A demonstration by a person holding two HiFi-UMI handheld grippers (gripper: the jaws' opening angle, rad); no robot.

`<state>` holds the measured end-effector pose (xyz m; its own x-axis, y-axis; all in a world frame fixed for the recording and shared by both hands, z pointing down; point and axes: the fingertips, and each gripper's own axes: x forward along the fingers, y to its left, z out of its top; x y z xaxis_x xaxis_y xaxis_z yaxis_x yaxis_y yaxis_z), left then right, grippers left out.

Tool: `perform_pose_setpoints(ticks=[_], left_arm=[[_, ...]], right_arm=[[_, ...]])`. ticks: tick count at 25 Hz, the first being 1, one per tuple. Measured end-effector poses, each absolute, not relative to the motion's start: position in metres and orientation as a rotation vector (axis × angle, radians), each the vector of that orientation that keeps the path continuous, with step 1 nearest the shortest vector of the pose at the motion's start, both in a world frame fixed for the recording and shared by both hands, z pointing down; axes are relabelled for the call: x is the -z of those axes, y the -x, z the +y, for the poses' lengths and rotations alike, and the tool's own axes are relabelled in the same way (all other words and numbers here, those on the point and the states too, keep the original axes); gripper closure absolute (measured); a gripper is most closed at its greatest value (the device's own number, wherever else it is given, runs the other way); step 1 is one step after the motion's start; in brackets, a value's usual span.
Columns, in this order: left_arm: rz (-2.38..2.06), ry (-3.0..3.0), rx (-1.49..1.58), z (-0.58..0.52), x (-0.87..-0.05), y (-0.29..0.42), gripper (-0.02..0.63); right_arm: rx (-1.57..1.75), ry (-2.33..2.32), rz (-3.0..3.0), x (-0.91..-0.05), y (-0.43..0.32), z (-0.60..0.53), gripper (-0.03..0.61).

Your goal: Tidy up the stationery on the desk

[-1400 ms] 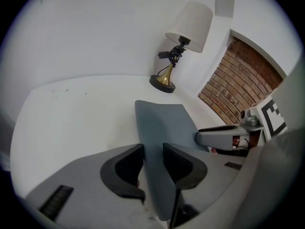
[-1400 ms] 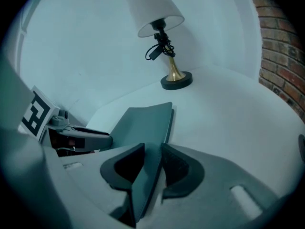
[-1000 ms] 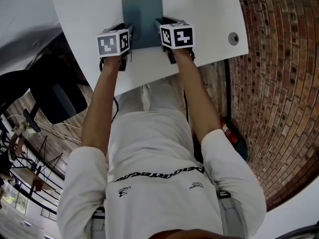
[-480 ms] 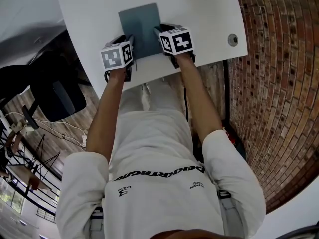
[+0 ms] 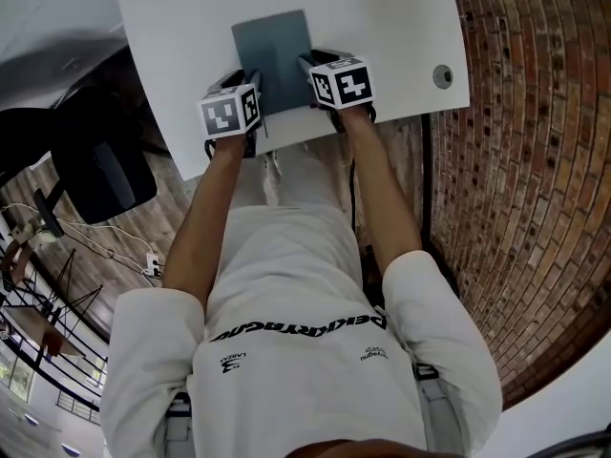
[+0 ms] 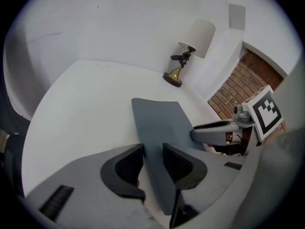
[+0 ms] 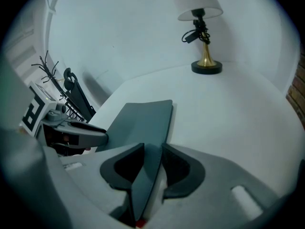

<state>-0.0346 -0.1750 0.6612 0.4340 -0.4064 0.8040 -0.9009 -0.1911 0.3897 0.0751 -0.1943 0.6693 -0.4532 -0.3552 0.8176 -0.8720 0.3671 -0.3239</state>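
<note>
The white desk (image 5: pixel 382 27) carries one flat grey-blue pad (image 5: pixel 272 51), which lies out from the near edge toward the middle, its long sides running away from the person. The pad's near end is caught at both corners. The left gripper (image 6: pixel 153 162) has its jaws drawn narrow on the left side of that end, the sheet standing edge-on between the pads. The right gripper (image 7: pixel 151 162) is likewise closed on the right side, with the pad passing straight through its jaws. The near end looks raised off the desk, but I cannot tell whether the far end rests on the top or hangs just above it. The main risk, as I judge it, is that the pad is thin and held only at one end. If the two hands rise or turn at different rates it may twist or bow, and a shallow bite could let a corner slide out, dropping that side. A far end left dragging could catch on the desk. Pushed far forward, it could reach the lamp (image 6: pixel 188 51) at the back. By count there are one desk, one pad, two grippers, one lamp and one round grommet (image 5: pixel 443 75) near the right edge, with no other stationery showing.
</note>
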Motion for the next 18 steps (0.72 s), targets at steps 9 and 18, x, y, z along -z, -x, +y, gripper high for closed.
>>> perform_pose_setpoints(ticks=[9,18], left_arm=[[-1.129,-1.784,-0.690,-0.173,-0.663,0.032,0.491],[-1.243,-1.853,-0.672,-0.181,-0.629,0.050,0.576]], right_arm=[[-0.927,-1.076,-1.953,-0.667,-0.075,-0.195,0.453],[-0.744,-1.123,-2.024,-0.626,-0.083,-0.200,0.477]])
